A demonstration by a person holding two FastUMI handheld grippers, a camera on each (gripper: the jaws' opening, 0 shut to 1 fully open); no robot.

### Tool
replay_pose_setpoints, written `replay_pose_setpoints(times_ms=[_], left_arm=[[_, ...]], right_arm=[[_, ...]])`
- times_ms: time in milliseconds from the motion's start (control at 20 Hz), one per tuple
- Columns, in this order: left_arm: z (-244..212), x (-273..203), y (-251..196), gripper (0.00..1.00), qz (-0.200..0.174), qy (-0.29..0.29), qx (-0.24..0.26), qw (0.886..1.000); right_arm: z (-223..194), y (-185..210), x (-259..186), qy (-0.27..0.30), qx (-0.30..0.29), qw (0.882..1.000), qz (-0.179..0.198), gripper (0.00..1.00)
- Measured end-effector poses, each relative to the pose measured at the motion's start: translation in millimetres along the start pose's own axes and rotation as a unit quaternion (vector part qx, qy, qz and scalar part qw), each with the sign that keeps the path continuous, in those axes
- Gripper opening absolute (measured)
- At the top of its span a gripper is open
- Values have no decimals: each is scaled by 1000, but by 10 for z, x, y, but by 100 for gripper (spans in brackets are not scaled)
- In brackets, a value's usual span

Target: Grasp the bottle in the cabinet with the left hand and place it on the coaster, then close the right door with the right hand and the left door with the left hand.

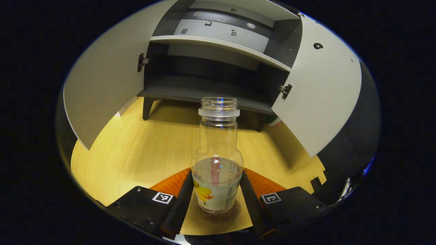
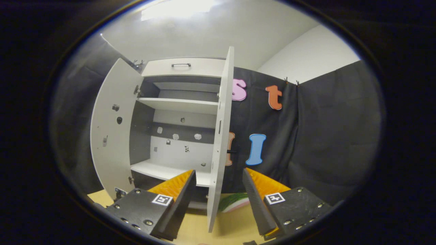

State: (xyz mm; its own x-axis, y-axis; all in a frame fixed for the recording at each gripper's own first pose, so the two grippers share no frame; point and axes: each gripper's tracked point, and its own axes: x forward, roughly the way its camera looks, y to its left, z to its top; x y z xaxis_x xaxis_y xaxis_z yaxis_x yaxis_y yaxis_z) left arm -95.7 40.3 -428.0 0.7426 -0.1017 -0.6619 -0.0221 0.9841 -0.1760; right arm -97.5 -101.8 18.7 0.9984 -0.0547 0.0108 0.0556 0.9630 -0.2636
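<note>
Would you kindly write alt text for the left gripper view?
A clear, uncapped bottle stands upright on a round coaster between the left gripper's two fingers, on a wooden table. Behind it, a cabinet stands with both doors open and its shelves bare.

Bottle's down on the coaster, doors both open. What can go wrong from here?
1. The bottle is uncapped, holds liquid, and sits between the left gripper fingers; a skewed retreat could tip it off the coaster.
2. The right door stands edge-on between the right gripper fingers, so a push may slip off the edge.
3. The left door swings near the bottle; closing it might clip it.
</note>
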Motion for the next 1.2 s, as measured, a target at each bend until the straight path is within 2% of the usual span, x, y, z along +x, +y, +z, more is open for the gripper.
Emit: replay_pose_setpoints(times_ms=[200,350,700,900,950,1000,1200], left_arm=[[-150,17,-77,82,-7,-6,23,1000],[-257,25,-133,79,-11,-2,30,999],[-477,-26,-236,82,-19,-4,59,998],[-545,-52,-240,82,-25,19,79,996],[-552,-70,-246,85,-27,24,82,996],[-561,-64,-246,82,-29,26,87,995],[-570,-85,-265,83,-37,37,114,992]], right_arm=[[-11,-3,15,1,0,1000,-2,83],[-15,2,44,3,-4,1000,-3,83],[-126,-8,85,16,-15,1000,1,83],[-186,7,162,24,-17,1000,7,83],[-192,12,178,25,-16,1000,8,83],[-205,12,185,25,-14,1000,10,83],[-252,26,260,28,-12,999,16,83]])
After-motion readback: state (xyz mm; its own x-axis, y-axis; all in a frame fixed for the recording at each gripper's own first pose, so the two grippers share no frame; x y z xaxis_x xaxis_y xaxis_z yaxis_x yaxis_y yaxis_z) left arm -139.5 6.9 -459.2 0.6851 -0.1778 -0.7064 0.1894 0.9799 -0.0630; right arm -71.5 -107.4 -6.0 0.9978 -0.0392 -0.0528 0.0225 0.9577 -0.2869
